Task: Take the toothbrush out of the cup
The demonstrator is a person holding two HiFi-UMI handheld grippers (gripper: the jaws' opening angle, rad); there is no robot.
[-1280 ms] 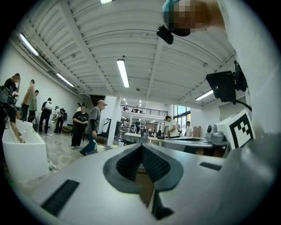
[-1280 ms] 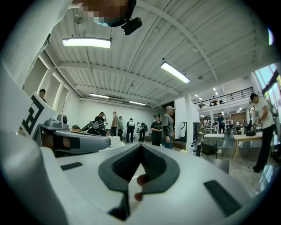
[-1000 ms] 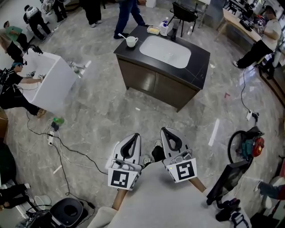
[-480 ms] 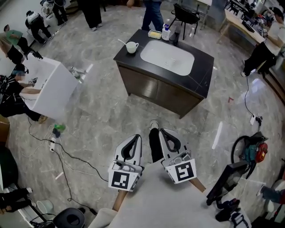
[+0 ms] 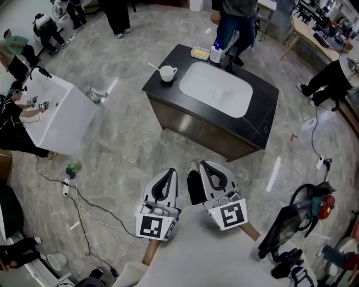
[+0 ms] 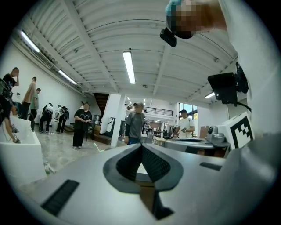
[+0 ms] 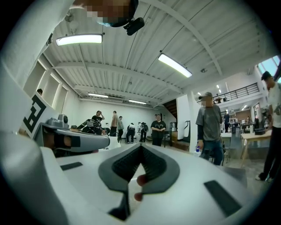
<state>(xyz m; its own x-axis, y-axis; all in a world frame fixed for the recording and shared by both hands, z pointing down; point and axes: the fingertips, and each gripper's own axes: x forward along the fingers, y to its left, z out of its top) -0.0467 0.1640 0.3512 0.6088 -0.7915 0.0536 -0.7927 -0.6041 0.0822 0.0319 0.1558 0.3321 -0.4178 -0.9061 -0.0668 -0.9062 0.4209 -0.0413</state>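
- Left gripper (image 6: pixel 141 146): jaws closed tip to tip, nothing between them.
- Right gripper (image 7: pixel 140 146): jaws likewise closed and empty. The two are held side by side, pointing towards 12 o'clock in the head view.
- Toothbrush (image 5: pixel 154 66): standing in the white cup (image 5: pixel 166 72), its free end leaning to 10 o'clock. It is well apart from both grippers, at about 12 o'clock from them.
- Cup's seat: near the 10 o'clock corner of the dark counter (image 5: pixel 263 106), close to the edge and at 9 o'clock of the sink basin (image 5: pixel 216 88).
- Risk: jaws arriving closed would push the brush or cup instead of taking it; they must be opened first.
- Risk: a one-gripper pull may lift or tip the light cup and send it off the nearby edge; the other gripper should steady it.
- Risk: the thin brush may slip or twist in the pads.
- Risk: floor cables (image 5: pixel 84 193) at 9 o'clock could trip the person holding the grippers. A person (image 5: pixel 238 11) stands at the counter's 12 o'clock side.
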